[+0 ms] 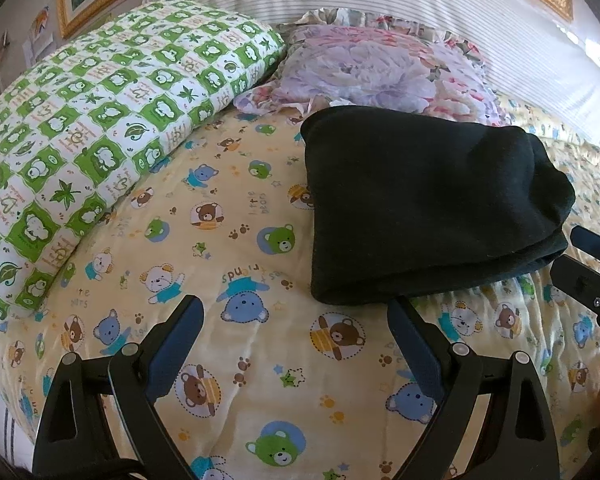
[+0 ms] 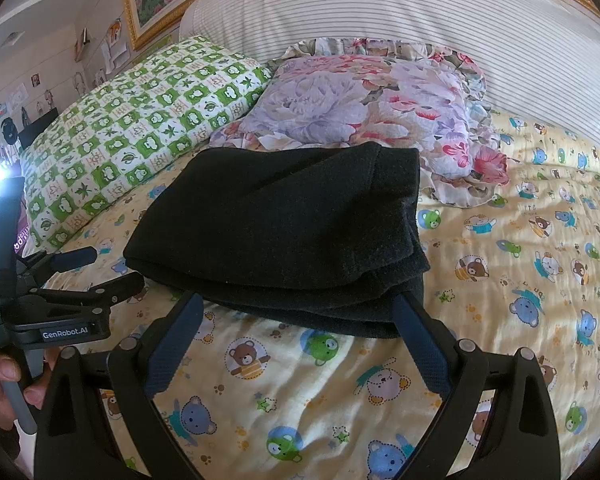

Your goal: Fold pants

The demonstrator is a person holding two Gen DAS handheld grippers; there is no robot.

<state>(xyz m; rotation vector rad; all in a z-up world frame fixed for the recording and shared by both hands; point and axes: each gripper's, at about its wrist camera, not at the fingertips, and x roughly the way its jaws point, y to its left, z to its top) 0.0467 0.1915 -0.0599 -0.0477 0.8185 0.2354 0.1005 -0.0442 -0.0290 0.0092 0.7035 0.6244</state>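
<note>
Black pants (image 1: 428, 204) lie folded in a thick stack on the yellow bear-print bedsheet (image 1: 260, 360); they also show in the right wrist view (image 2: 284, 232). My left gripper (image 1: 296, 308) is open and empty, just short of the stack's near left corner. My right gripper (image 2: 298, 306) is open and empty, its fingertips at the stack's near edge. The right gripper shows at the right edge of the left wrist view (image 1: 580, 264), and the left gripper shows at the left of the right wrist view (image 2: 100, 268).
A green-and-white checked pillow (image 2: 140, 128) lies to the left of the pants. A floral pillow (image 2: 372, 108) lies behind them. A striped headboard cushion (image 2: 380, 12) stands at the back. The bear-print sheet (image 2: 520, 280) spreads to the right.
</note>
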